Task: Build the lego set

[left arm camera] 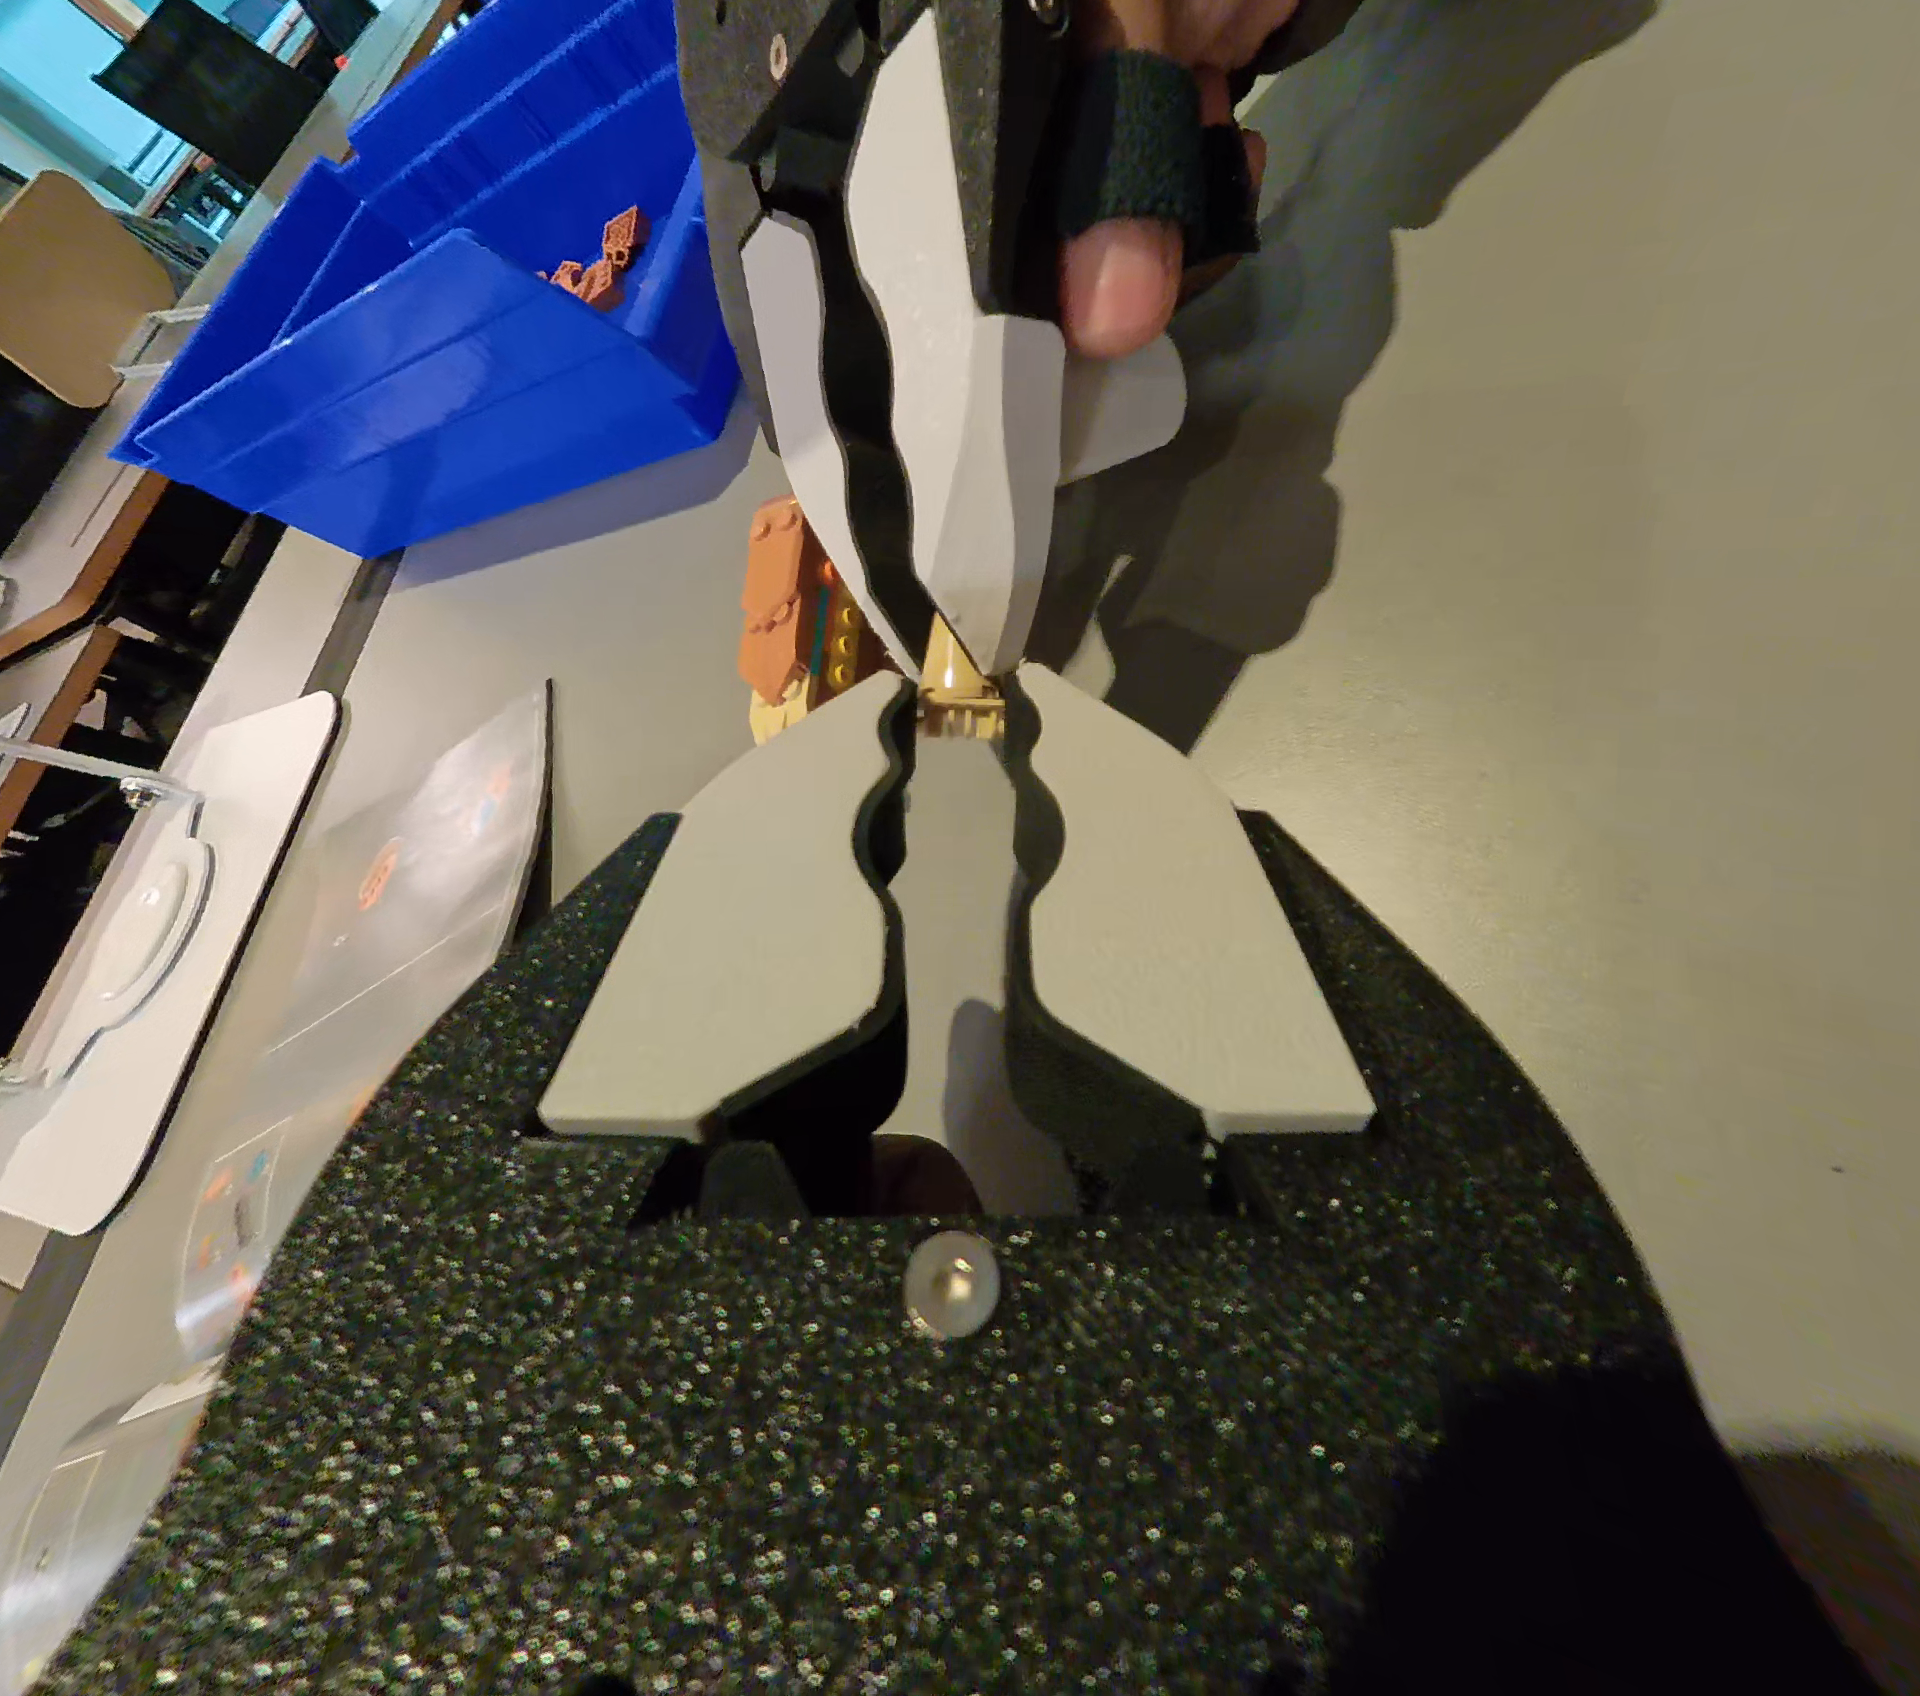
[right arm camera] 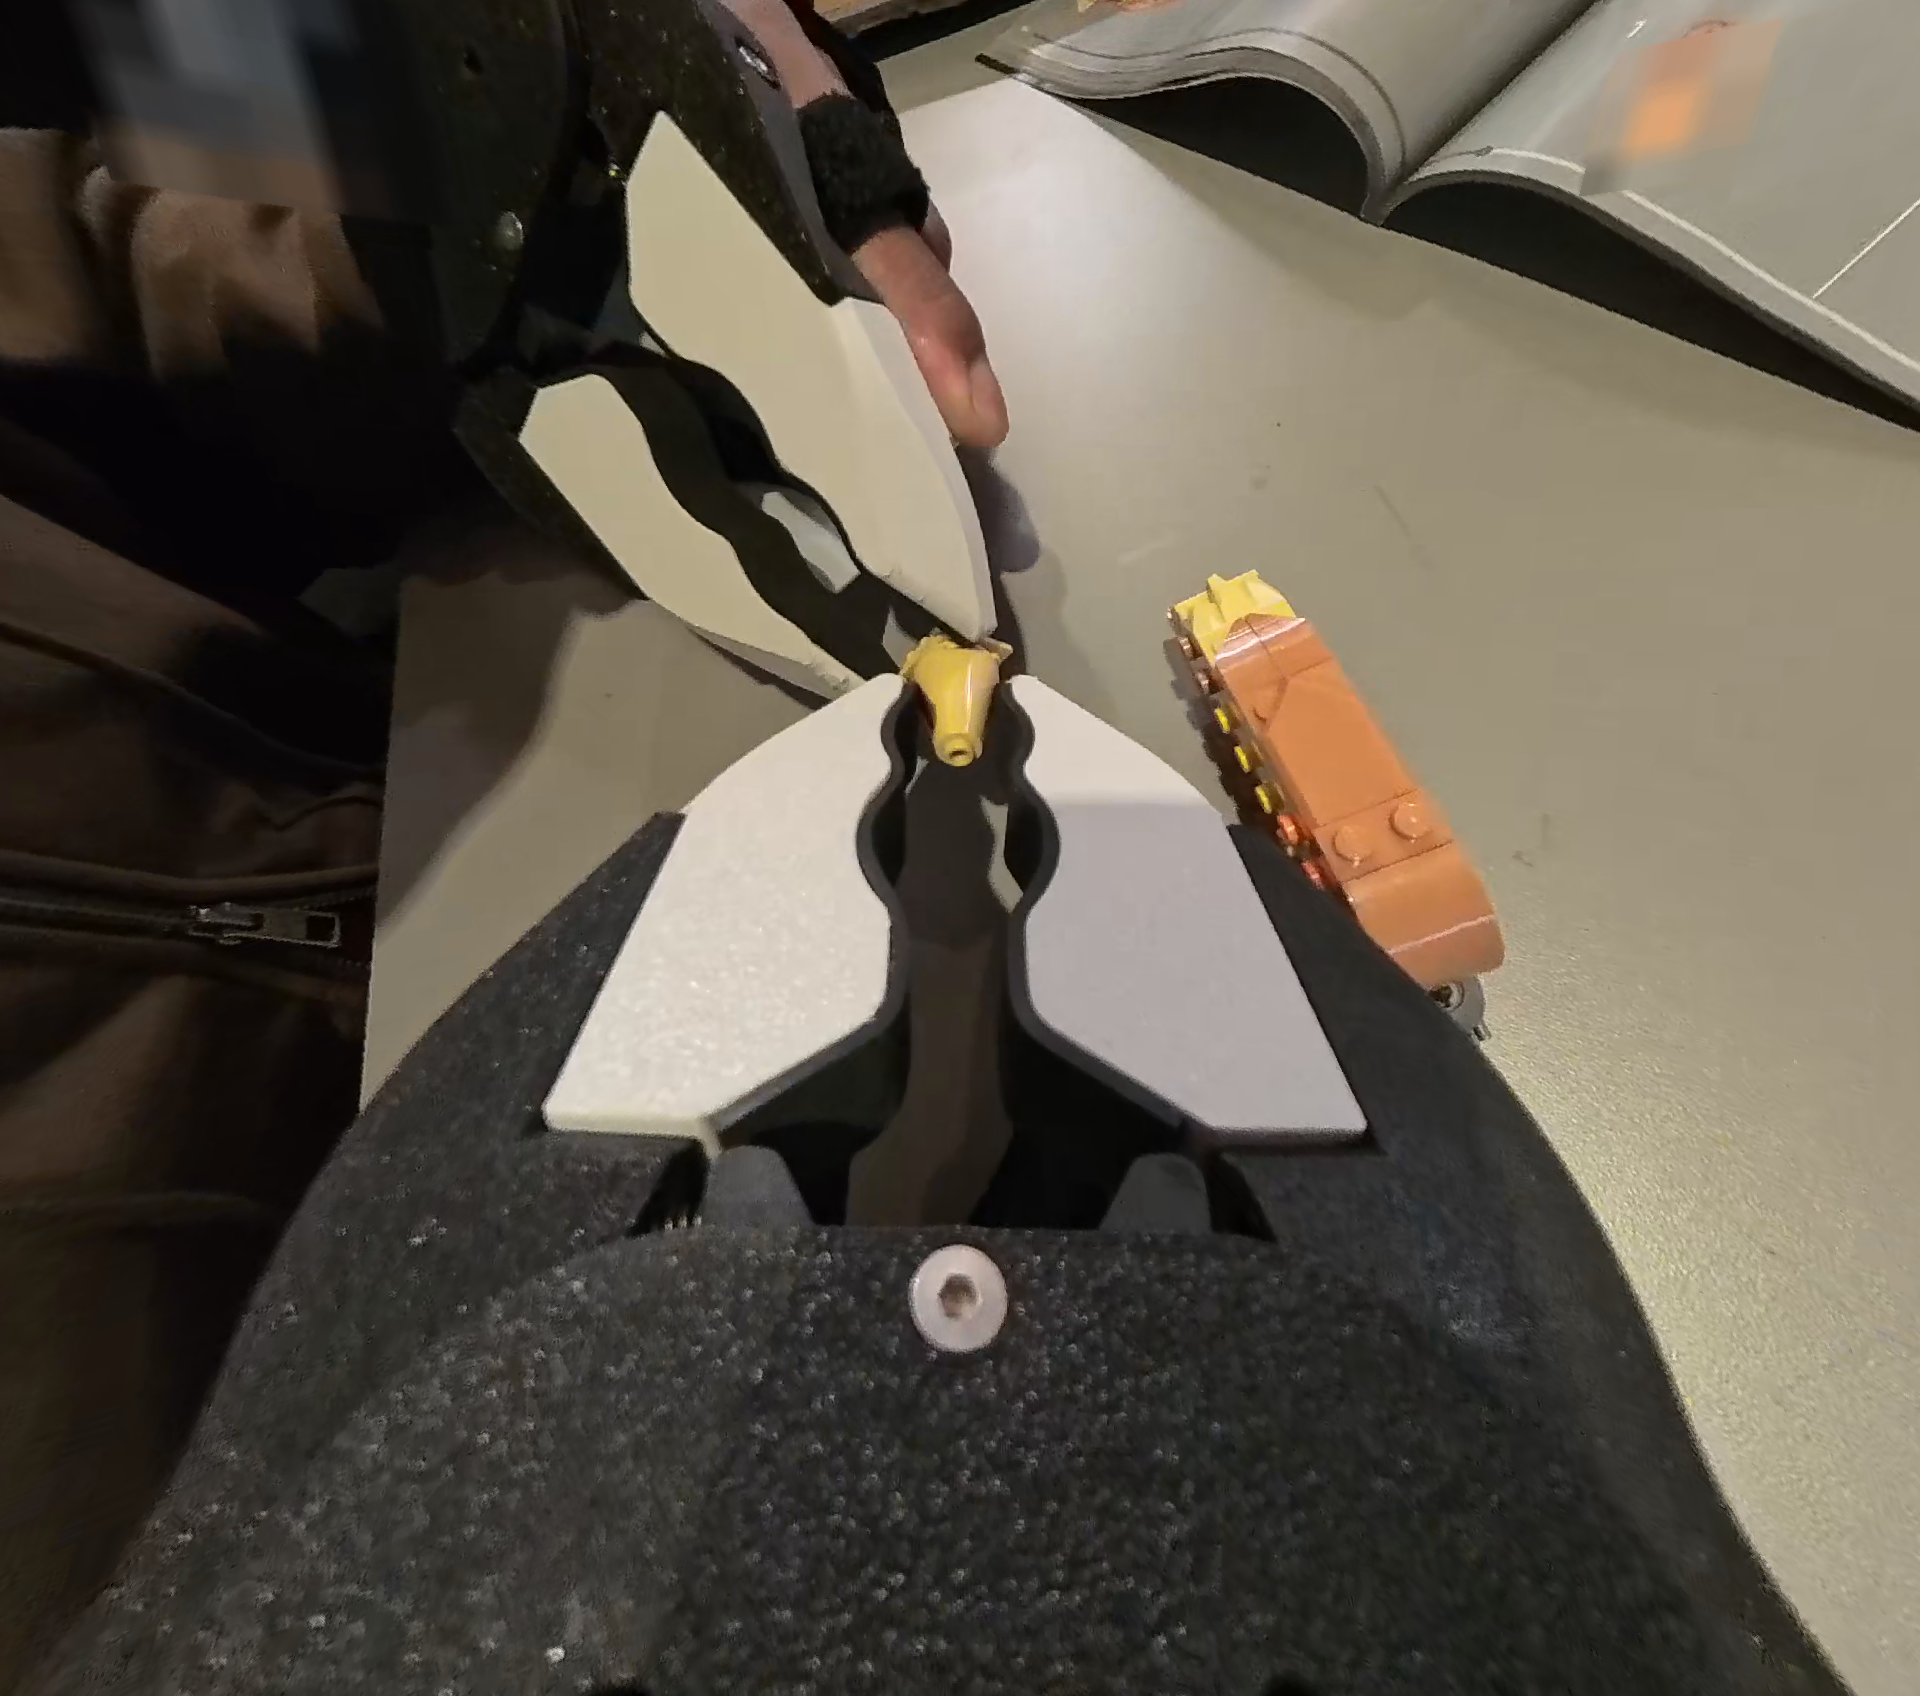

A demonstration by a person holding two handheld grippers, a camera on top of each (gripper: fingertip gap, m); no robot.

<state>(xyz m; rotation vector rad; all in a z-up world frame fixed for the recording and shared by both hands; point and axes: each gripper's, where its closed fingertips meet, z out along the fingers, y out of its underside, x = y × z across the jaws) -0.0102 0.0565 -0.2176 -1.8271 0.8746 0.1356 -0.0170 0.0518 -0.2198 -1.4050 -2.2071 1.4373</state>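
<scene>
Count, both views:
- grippers: 2, left gripper [left arm camera: 961,696] and right gripper [right arm camera: 954,690]
- fingers: 2 per gripper
- small tan cone piece [right arm camera: 954,703]: 1
- brown brick assembly [right arm camera: 1340,773]: 1
- open instruction booklet [right arm camera: 1558,36]: 1
- blue bins [left arm camera: 436,389]: at least 3; row partly hidden

Dim warm light throws soft shadows across the table [left arm camera: 1558,607]; wide-angle edges bend, corners motion-blurred.
</scene>
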